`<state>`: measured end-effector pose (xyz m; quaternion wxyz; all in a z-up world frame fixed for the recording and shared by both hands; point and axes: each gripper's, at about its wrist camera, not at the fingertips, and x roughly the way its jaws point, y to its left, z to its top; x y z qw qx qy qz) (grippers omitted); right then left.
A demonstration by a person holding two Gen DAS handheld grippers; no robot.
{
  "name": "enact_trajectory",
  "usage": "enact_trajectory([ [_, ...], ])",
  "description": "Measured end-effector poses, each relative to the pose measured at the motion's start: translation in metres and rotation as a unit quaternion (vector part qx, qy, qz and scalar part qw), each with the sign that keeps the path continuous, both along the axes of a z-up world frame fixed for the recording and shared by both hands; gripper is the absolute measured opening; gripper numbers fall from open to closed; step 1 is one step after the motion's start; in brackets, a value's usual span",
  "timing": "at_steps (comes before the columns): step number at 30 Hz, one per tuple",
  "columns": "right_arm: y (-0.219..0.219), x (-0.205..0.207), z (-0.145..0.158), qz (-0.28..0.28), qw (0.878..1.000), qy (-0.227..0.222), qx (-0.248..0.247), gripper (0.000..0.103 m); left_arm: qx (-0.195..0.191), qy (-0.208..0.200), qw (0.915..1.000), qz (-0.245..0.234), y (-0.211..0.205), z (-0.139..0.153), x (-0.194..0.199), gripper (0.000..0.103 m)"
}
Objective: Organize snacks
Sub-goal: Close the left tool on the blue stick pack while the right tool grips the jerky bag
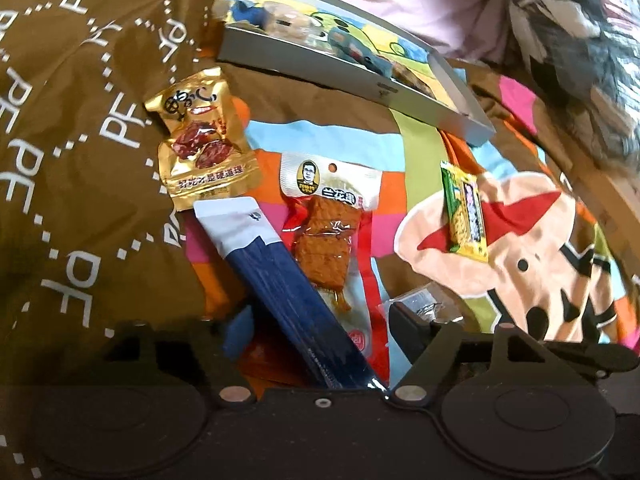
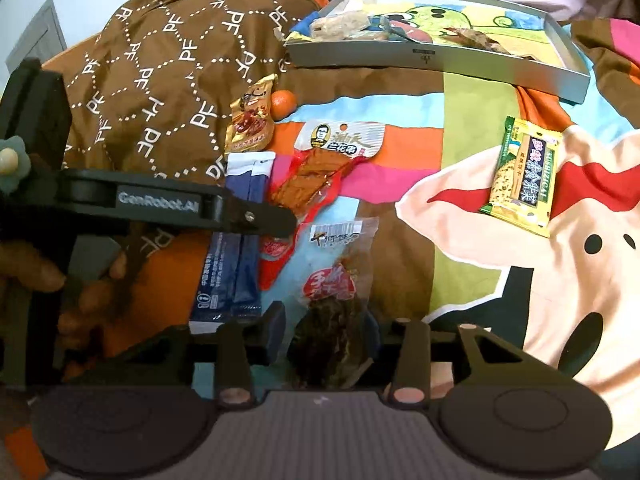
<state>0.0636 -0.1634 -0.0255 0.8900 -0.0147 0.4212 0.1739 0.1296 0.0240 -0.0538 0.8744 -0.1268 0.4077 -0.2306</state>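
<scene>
The snacks are spread over a bed with a cartoon-print bedspread (image 2: pixel 460 208); bare cloth is left between the red tofu-skewer packet (image 2: pixel 320 172) and the green-and-yellow snack bar (image 2: pixel 524 176). A grey tray (image 2: pixel 440 60) with raised walls, already holding a few packets, is seen beyond the red packet. The left hand-held gripper (image 1: pixel 320 320) is spread around the blue stick sachets (image 1: pixel 280 280), which lie just beside the red packet. The right hand-held gripper (image 2: pixel 332 344) is spread around a clear dried-meat packet (image 2: pixel 340 280). A gold meat packet (image 2: pixel 252 120) touches a small orange (image 2: pixel 284 105).
</scene>
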Motion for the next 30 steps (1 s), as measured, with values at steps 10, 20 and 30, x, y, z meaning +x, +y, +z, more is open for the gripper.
enact_trajectory([
  [10, 0.0054, -0.0040, -0.0026, 0.003, 1.000, -0.005, -0.020, 0.060, 0.010, 0.003, 0.9995, 0.030, 0.0065, 0.0005, -0.0012, 0.049],
  [20, 0.0066, -0.0067, -0.0022, -0.001, 0.999, -0.015, -0.033, 0.051, -0.010, -0.017, 0.9997, 0.014, 0.0031, 0.0025, -0.0077, 0.039],
  [30, 0.0046, -0.0070, 0.0018, -0.002, 0.998, -0.033, -0.044, 0.050, -0.033, -0.014, 0.9993, 0.002, 0.0026, 0.0028, -0.0078, 0.024],
])
